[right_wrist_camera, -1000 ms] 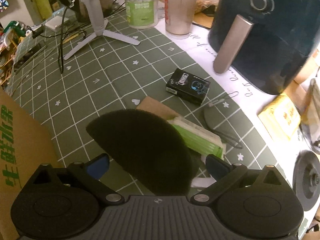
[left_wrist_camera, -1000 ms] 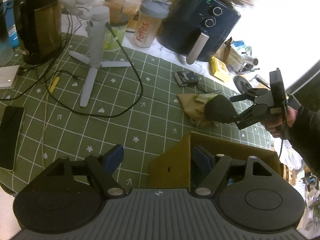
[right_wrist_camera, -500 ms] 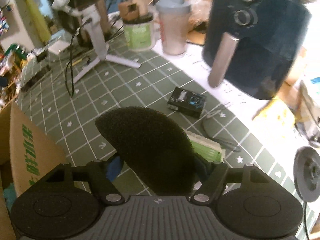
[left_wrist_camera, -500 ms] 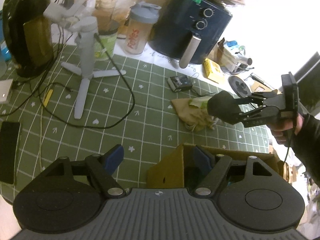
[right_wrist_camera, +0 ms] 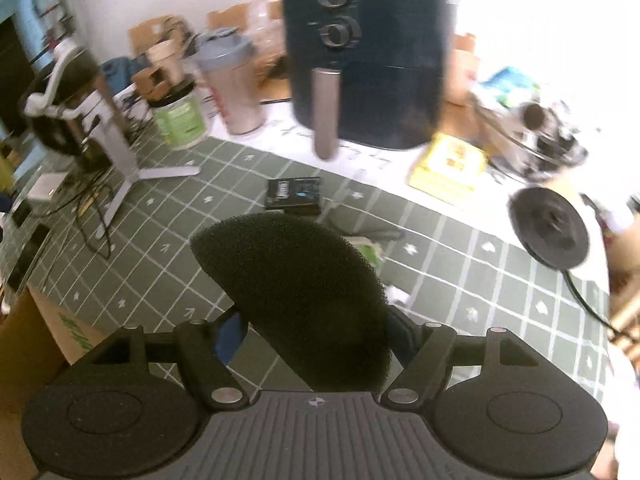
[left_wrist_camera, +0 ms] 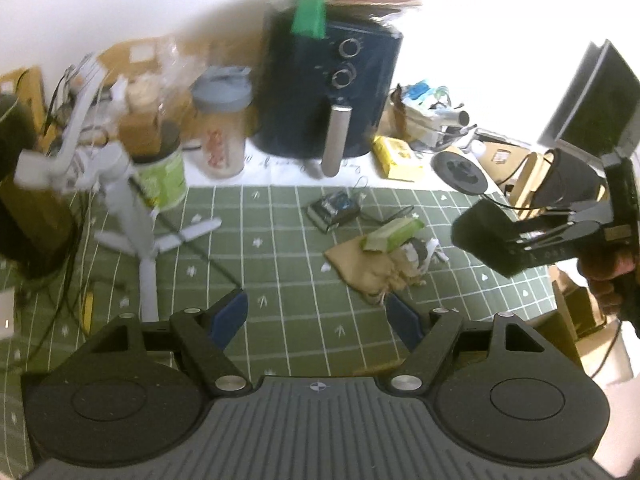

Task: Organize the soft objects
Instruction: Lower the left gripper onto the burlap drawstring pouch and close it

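My right gripper (right_wrist_camera: pixel 316 332) is shut on a black half-round foam sponge (right_wrist_camera: pixel 296 292) and holds it in the air above the green mat. In the left wrist view the same sponge (left_wrist_camera: pixel 480 232) hangs at the right, gripped by my right gripper (left_wrist_camera: pixel 516 240), with a hand behind it. On the mat lie a tan cloth pouch (left_wrist_camera: pixel 360 268) and a green pack (left_wrist_camera: pixel 392 234) with white scraps. My left gripper (left_wrist_camera: pixel 316 316) is open with nothing between its blue-padded fingers (left_wrist_camera: pixel 228 316). A cardboard box (right_wrist_camera: pixel 36 344) shows at the lower left.
A dark blue air fryer (left_wrist_camera: pixel 332 92), a shaker bottle (left_wrist_camera: pixel 222 128), a green jar (left_wrist_camera: pixel 160 176) and a white tripod (left_wrist_camera: pixel 136 216) with cables stand at the back and left. A small black box (left_wrist_camera: pixel 332 210), a black disc (right_wrist_camera: pixel 548 232) and a yellow pack (right_wrist_camera: pixel 448 168) lie nearby.
The right gripper closed on the black sponge and lifted it off the pile. Both hands rose and rolled, and the cardboard box slid almost out of the left wrist view.
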Demonstrator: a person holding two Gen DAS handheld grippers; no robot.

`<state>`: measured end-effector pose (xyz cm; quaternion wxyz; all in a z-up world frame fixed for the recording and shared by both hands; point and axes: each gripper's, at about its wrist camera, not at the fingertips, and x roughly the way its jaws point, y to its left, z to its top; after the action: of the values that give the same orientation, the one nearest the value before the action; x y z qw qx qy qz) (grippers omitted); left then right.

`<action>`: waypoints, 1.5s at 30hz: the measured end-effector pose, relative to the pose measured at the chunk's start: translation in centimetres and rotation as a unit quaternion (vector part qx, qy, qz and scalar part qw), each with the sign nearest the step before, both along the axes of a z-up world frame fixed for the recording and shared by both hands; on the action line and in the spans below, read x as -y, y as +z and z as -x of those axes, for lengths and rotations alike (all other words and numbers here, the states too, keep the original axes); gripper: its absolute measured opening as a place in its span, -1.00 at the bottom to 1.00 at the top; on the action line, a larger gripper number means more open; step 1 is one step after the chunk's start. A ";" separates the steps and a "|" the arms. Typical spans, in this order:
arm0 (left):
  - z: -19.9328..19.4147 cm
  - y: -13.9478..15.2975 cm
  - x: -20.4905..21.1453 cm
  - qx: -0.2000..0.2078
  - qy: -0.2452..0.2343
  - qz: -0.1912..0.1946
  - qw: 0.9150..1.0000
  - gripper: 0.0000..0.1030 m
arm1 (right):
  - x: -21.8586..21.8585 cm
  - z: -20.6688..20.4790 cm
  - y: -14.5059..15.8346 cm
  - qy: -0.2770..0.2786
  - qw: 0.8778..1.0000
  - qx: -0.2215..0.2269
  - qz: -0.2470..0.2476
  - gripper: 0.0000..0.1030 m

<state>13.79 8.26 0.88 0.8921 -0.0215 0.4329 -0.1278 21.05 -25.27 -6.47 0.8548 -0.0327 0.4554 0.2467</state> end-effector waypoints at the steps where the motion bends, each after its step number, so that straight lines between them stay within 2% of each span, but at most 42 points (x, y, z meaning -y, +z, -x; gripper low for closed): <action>1: -0.4 0.0 0.2 0.001 -0.005 0.001 1.000 0.48 | 0.5 0.4 0.1 -0.017 1.000 -0.002 -0.003 0.45; 5: -1.6 -0.1 1.1 0.005 -0.025 -0.003 1.000 0.48 | 2.1 1.4 0.1 -0.076 0.997 -0.017 -0.026 0.44; 12: -4.6 -0.4 2.4 0.014 -0.058 -0.018 0.998 0.48 | 3.7 2.6 0.3 -0.129 0.991 -0.021 -0.037 0.41; 18: -7.2 -0.5 3.8 0.028 -0.073 -0.022 0.997 0.48 | 4.8 3.8 0.7 -0.153 0.986 -0.024 -0.058 0.41; 24: -8.9 -1.9 6.0 0.027 -0.125 -0.040 0.991 0.48 | 5.4 5.2 0.7 -0.174 0.982 -0.023 -0.062 0.41; 32: -10.0 -5.5 8.5 -0.008 -0.217 -0.052 0.975 0.47 | 7.1 7.5 1.0 -0.205 0.977 -0.017 -0.057 0.41; 38: -11.3 -8.7 10.3 -0.048 -0.286 -0.062 0.955 0.46 | 8.3 9.1 0.6 -0.232 0.971 -0.024 -0.058 0.41; 45: -12.1 -11.9 12.3 -0.080 -0.336 -0.068 0.936 0.41 | 9.5 11.5 0.1 -0.261 0.963 -0.031 -0.056 0.41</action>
<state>25.94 -4.08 -11.03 0.7587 0.1757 0.4929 -0.3879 9.60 -34.73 -6.34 0.8755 0.1432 0.4597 0.0411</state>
